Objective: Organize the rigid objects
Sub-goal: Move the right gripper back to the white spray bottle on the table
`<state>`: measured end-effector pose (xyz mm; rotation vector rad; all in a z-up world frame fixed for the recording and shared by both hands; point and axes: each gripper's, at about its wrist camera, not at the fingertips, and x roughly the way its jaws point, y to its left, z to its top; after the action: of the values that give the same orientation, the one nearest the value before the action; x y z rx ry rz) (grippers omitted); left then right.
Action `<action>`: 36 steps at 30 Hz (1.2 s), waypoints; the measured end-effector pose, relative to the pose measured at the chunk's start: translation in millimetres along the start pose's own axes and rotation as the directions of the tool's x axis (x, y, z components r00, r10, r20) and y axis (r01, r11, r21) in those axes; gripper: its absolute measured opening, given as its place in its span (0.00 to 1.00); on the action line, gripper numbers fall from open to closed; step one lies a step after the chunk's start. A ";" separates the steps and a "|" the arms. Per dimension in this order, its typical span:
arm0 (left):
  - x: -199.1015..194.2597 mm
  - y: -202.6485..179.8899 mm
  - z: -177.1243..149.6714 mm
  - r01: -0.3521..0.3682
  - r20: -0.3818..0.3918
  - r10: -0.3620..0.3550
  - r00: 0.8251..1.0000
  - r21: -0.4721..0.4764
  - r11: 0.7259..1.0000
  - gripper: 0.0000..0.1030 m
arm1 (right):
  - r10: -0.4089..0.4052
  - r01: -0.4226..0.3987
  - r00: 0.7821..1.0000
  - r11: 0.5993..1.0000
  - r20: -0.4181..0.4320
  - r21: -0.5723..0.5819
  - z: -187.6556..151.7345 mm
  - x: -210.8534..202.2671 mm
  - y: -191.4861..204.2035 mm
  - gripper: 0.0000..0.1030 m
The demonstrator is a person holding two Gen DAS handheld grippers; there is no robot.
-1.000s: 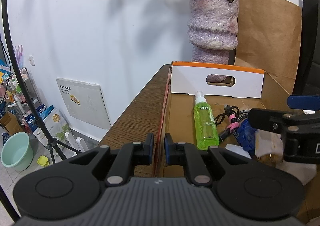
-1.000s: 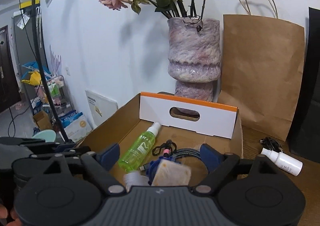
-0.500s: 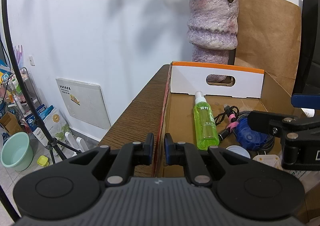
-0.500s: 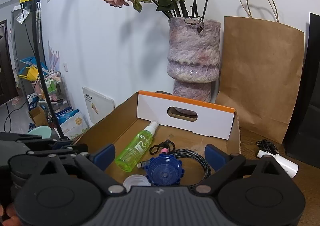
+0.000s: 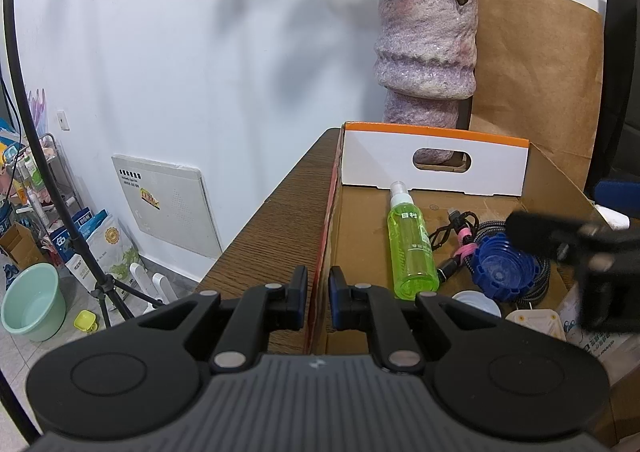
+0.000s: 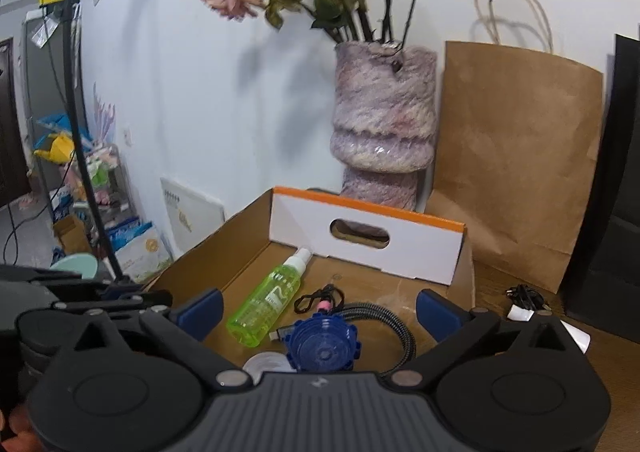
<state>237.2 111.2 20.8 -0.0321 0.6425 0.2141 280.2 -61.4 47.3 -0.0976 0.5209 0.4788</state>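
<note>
L gripper (image 5: 318, 302) pinches box wall (image 5: 326, 236); R gripper (image 6: 319, 308) opening.

- A plain white wall (image 5: 200, 51) runs behind the dark brown wood-grain table (image 5: 280, 228), with soft shadows of flowers on it.
- A white flat panel (image 5: 168, 207) leans against the wall at floor level.
- A pale tiled floor (image 5: 24, 356) carries a mint-green plastic bucket (image 5: 34, 302) and a black tripod stand (image 5: 100, 284).
- A wire rack of cluttered goods (image 5: 36, 179) stands at far left.
- A dark door (image 6: 10, 123) shows in the right wrist view.
</note>
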 end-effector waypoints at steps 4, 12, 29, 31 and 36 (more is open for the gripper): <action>0.6 0.6 0.0 0.000 -0.001 0.000 1.000 0.000 1.000 0.12 | -0.012 0.012 0.999 1.000 0.038 0.012 4.8 -6.8 -6.4 1.00; 0.5 0.4 -0.1 0.000 -0.001 0.000 1.000 -0.001 1.000 0.12 | -0.115 0.109 0.985 0.992 0.129 0.057 22.8 -34.5 -47.0 1.00; 0.5 0.3 0.0 0.000 -0.001 0.000 1.000 0.000 1.000 0.12 | -0.357 0.362 0.932 0.915 -0.063 0.176 -0.6 -2.5 -158.6 1.00; 0.6 0.4 0.0 0.000 -0.001 0.000 1.000 0.000 1.000 0.12 | -0.361 0.371 0.929 0.909 -0.085 0.188 -5.5 5.8 -166.9 1.00; 0.6 0.4 0.0 -0.001 -0.001 0.001 1.000 0.000 1.000 0.12 | -0.374 0.392 0.919 0.897 -0.124 0.204 -21.6 28.5 -180.5 1.00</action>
<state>237.6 111.7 20.5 -0.0322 0.6432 0.2149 375.6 -213.9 8.9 -0.0009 0.6170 0.0264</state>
